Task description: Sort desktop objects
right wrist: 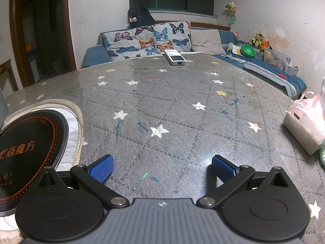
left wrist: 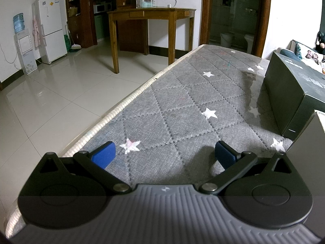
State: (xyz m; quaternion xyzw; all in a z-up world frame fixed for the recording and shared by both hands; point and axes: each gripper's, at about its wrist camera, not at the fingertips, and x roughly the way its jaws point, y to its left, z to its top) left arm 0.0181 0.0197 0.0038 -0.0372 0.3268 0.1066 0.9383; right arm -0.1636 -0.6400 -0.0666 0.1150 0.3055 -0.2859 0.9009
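We are holding the left gripper [left wrist: 165, 154] low over the star-print table cover [left wrist: 182, 101], its blue pads [left wrist: 103, 155] spread wide and gripping nothing; only bare quilted cloth is lying between them. Just beyond its right-hand finger, a dark green carton [left wrist: 292, 93] is standing on the cover, and a second grey box [left wrist: 308, 140] is crowding in nearer still, at the frame's edge.

We are keeping the right gripper [right wrist: 162, 167] equally wide and equally empty above the same cover. A black round induction cooktop [right wrist: 30, 148], set into a cut-out in the cover, is sitting just beside its left-hand finger. Straight ahead of the fingers and well apart from them, a white remote control [right wrist: 175, 58] is lying flat near the table's far edge, with the butterfly cushions [right wrist: 148, 39] of the sofa behind it. Off beyond the right-hand finger, a pink plastic bag over a pale box [right wrist: 306, 122] is resting near the rim.

By our reading, the sorting is sitting at its opening: neither tool is committed to anything. The remote looks the likeliest first pick, and taking it is going to call for a long reach forward with the right gripper, then closing across its narrow width. Where it belongs, we cannot tell.
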